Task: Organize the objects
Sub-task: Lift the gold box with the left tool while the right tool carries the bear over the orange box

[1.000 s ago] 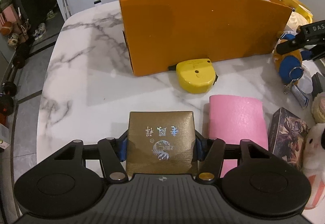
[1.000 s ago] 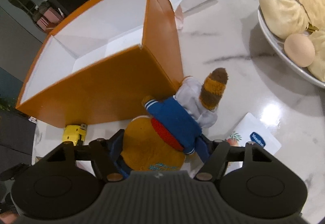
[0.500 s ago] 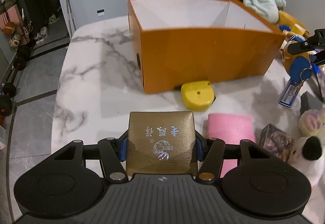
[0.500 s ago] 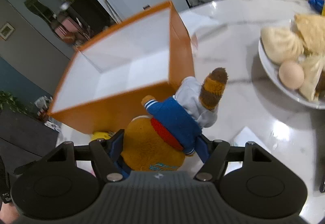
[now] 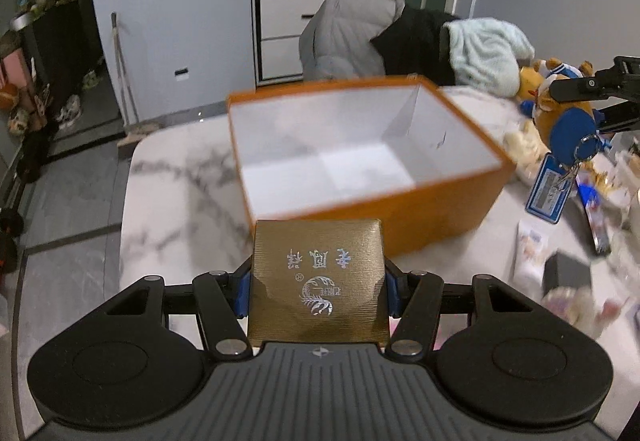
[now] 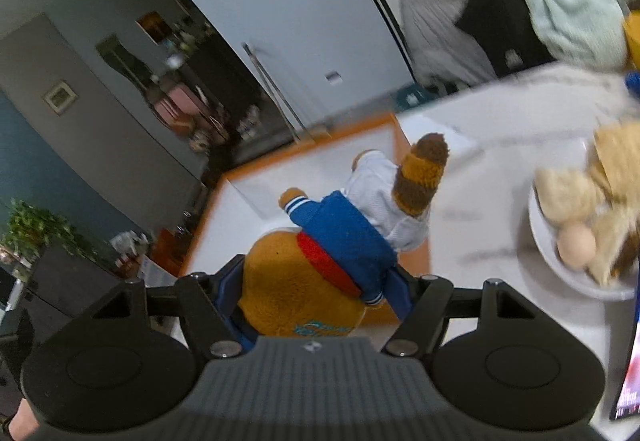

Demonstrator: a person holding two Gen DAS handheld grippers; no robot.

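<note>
Orange box [image 5: 404, 219] sits open just ahead and below your left gripper [image 5: 318, 283], clamped on the gold case [image 5: 318, 281]; your right gripper [image 6: 316, 281] pinches the plush toy [image 6: 304, 285] above its right rim.

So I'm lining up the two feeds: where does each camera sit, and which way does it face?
Left wrist: on the left gripper, looking forward and down into the orange box; its fingers clamp a gold case.
Right wrist: on the right gripper, facing the box from its other side; its fingers clamp a plush toy.
Shared: the box, the toy, and the right gripper in the left view.
</note>
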